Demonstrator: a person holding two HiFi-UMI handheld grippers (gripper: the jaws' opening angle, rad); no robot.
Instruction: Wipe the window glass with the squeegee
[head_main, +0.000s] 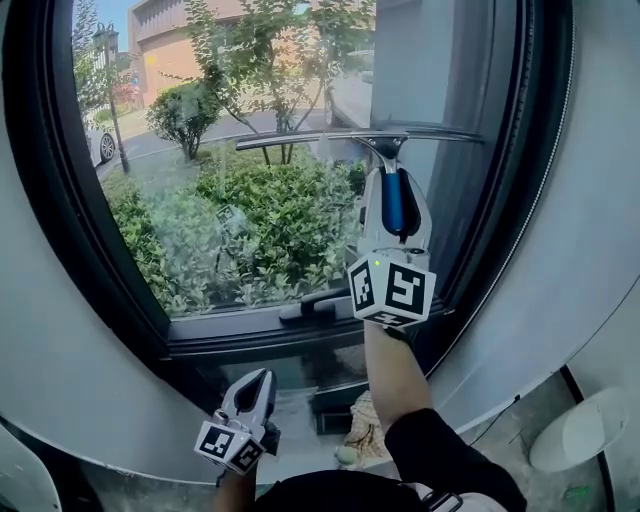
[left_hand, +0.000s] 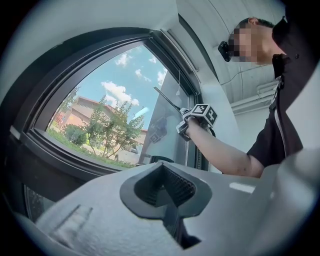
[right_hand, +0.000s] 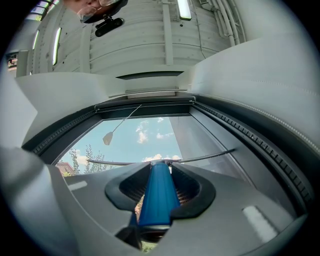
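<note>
Squarely against the window glass (head_main: 250, 200), the squeegee (head_main: 340, 138) sat high on the pane.
The big pane, edged by a dark frame (head_main: 300, 335), showed shrubs (head_main: 270, 220) and a building (head_main: 170, 45) outside. The squeegee's long blade lay level across the upper part of the glass, its blue handle pointing down toward the person. The right claw (head_main: 392, 178) was clenched around that blue handle, the arm stretched up to the window. The left claw (head_main: 258, 380) hung low below the frame, well apart from the glass, pressed together with nothing between its tips.
</note>
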